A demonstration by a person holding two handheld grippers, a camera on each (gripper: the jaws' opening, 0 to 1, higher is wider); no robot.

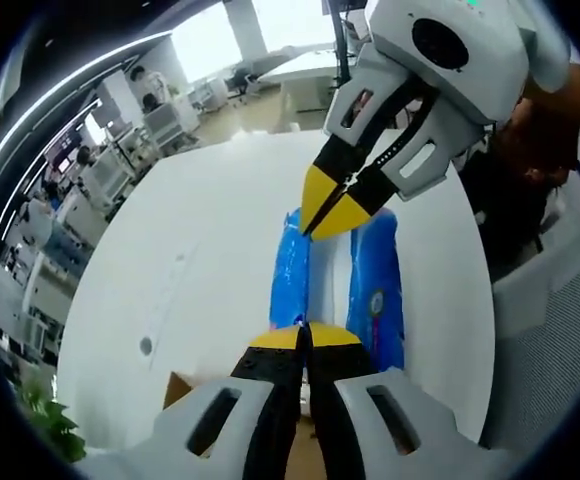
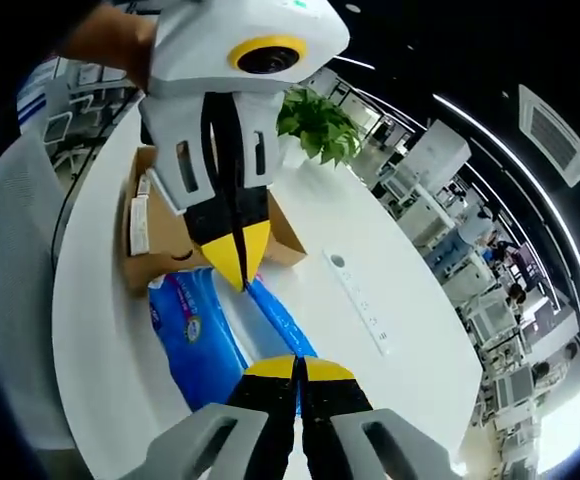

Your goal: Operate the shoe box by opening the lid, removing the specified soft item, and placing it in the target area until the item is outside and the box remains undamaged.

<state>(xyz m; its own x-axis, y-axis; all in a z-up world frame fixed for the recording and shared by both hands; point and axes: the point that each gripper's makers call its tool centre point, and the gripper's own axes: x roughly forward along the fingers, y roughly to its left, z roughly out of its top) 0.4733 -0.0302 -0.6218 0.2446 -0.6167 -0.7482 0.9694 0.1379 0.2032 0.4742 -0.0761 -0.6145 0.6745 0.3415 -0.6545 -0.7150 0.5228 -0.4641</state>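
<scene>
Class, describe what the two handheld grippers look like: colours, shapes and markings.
Both the left gripper and the right gripper have white moulded shells with slotted openings, and black jaws ending in pointed yellow tips. No cables or sleeves can be made out.

Both pictures are bright. Long ceiling lights (image 2: 490, 130) shine from above, and big windows (image 1: 230, 30) glow so white in the left gripper view that nothing shows through them. The white surface (image 1: 200, 240) is very bright and almost washed out, with only faint, soft shadows. The blue pack (image 2: 195, 335) has small shiny spots of glare on its plastic. Straight lines bend near the edges. Far-off things look small and a bit fuzzy, while close things look sharp.
</scene>
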